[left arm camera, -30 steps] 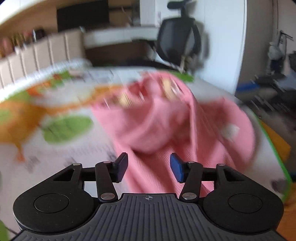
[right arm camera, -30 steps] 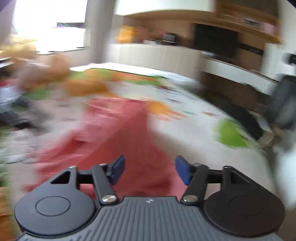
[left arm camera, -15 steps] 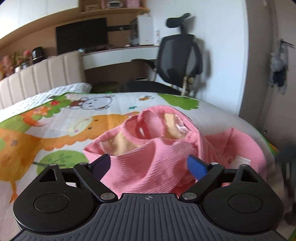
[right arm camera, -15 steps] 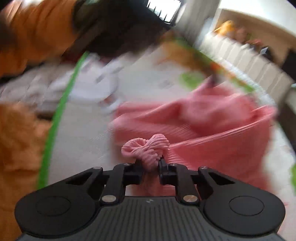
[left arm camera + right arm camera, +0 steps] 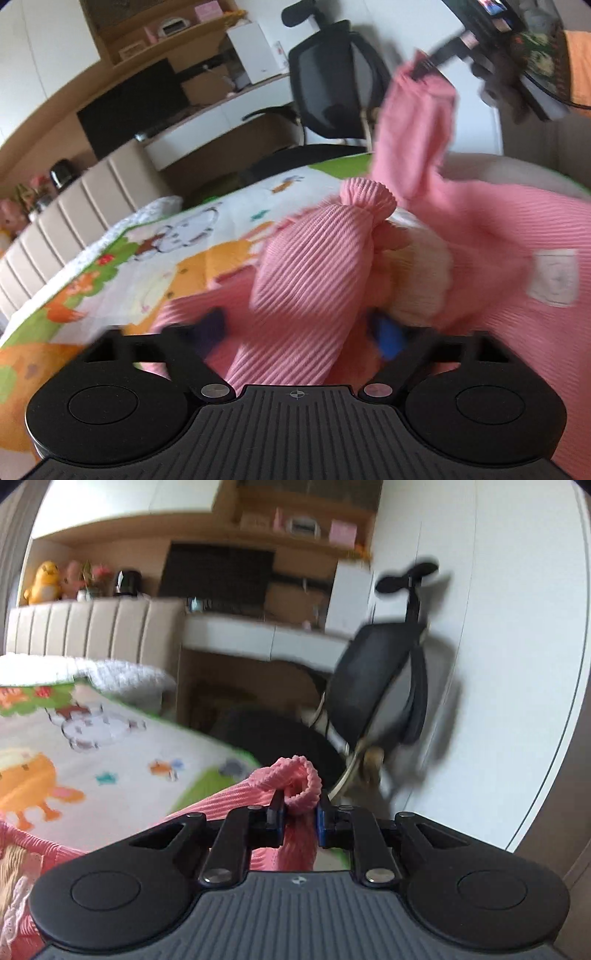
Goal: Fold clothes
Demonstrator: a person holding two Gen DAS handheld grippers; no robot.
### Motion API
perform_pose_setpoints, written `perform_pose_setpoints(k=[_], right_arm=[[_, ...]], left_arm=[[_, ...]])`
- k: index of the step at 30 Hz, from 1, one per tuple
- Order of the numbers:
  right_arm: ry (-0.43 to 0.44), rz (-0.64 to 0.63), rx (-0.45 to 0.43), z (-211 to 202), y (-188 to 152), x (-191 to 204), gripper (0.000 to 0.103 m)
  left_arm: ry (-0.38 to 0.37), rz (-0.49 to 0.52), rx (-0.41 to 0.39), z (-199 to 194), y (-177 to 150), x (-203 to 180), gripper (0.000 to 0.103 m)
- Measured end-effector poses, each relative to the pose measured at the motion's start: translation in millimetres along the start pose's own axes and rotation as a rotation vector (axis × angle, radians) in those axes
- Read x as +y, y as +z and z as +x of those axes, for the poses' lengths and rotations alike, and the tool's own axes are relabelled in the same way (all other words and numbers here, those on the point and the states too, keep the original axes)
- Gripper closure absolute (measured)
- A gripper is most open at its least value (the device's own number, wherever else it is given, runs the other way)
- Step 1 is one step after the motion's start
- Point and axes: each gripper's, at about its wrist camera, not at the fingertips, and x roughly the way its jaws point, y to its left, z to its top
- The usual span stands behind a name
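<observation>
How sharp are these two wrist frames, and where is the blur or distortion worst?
Left wrist view: the cuffed sleeve is sharp, but the left gripper, closing around it, and the right side of the garment smear; fisheye bends the shelves. Right wrist view: the right gripper, shut on a pink cuff, is crisp; the office chair and bedspread streak with motion blur.

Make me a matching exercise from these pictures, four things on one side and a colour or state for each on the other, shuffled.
Things:
1. ribbed knit garment
2. mesh-backed office chair
3. right gripper
4. cartoon-print bed cover

Descriptions:
A. black
B. pinching a cuff between its fingers
C. pink
D. white with orange and green pictures

Pairs: 1-C, 2-A, 3-B, 4-D
</observation>
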Motion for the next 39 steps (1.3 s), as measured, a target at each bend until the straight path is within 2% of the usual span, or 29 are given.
perform_pose_setpoints(k=[1,2,4,6,8,10,11,13,14,16,17,18,19,20,21,22,23,24,25,28,29,32,34,36,39], right_arm=[[0.003,-0.006,0.019,3,-6,4,0.088],[0.005,-0.013,0.036,5,-13,8,0.088],[0.014,-0.027,0.052,12,-21,8,0.088],[0.006,-0.042,0.059,19,-26,10,0.088],[-0.031,-0.056,0.055,28,-29,14,0.088],[-0.069,-0.071,0.052,37,-32,18,0.088],[-0.087,-0.078,0.05,42,-33,20,0.088],[-0.122,-0.109,0.089,54,-48,19,0.088],[-0.146,-0.135,0.109,59,-56,18,0.088],[-0.149,-0.17,0.178,71,-70,15,0.088],[-0.139,-0.161,0.198,72,-72,11,0.086],[-0.127,-0.145,0.213,71,-73,7,0.085],[-0.116,-0.136,0.222,68,-71,3,0.076],[-0.104,-0.129,0.231,64,-68,-1,0.062],[-0.099,-0.112,0.223,55,-63,-7,0.055],[-0.095,-0.093,0.21,46,-58,-13,0.048],[-0.064,-0.064,0.197,30,-54,-18,0.048],[-0.024,-0.031,0.184,13,-49,-22,0.048],[0.015,0.002,0.17,-5,-45,-25,0.046],[0.319,0.072,0.196,-59,-55,-17,0.036],[0.419,0.083,0.214,-75,-61,-12,0.036],[0.539,-0.035,0.227,-122,-88,12,0.036],[0.609,-0.122,0.232,-153,-106,29,0.036],[0.591,-0.328,0.19,-181,-120,45,0.036],[0.562,-0.617,0.136,-214,-137,62,0.034]], left_arm=[[0.0,-0.014,-0.005,0,1,8,0.099],[-0.003,-0.033,-0.01,-1,1,16,0.098],[0.063,-0.075,-0.063,-16,6,45,0.098],[0.189,-0.15,-0.107,-29,8,86,0.099],[0.351,-0.263,-0.103,-32,2,140,0.099],[0.458,-0.346,-0.057,-23,-16,181,0.099],[0.482,-0.391,-0.022,-14,-30,198,0.098],[0.488,-0.45,0.051,4,-57,215,0.097],[0.492,-0.472,0.101,15,-72,220,0.092],[0.474,-0.55,0.201,31,-100,230,0.085],[0.46,-0.599,0.242,35,-112,235,0.073],[0.439,-0.652,0.272,35,-121,239,0.069],[0.416,-0.716,0.287,28,-132,243,0.064],[0.389,-0.766,0.285,18,-137,246,0.055],[0.361,-0.813,0.281,9,-142,249,0.05],[0.306,-0.867,0.262,-3,-144,250,0.04],[0.237,-0.902,0.238,-14,-145,247,0.031],[0.165,-0.934,0.214,-24,-145,243,0.027],[0.06,-0.948,0.188,-32,-144,234,0.021],[-0.201,-0.923,0.17,-53,-142,192,0.013],[-0.249,-0.901,0.177,-58,-140,178,0.013],[-0.256,-0.75,0.185,-82,-129,134,0.012],[-0.214,-0.599,0.161,-100,-117,108,0.009],[-0.152,-0.431,0.133,-117,-103,84,0.009],[-0.163,-0.345,0.104,-133,-93,58,0.007]])
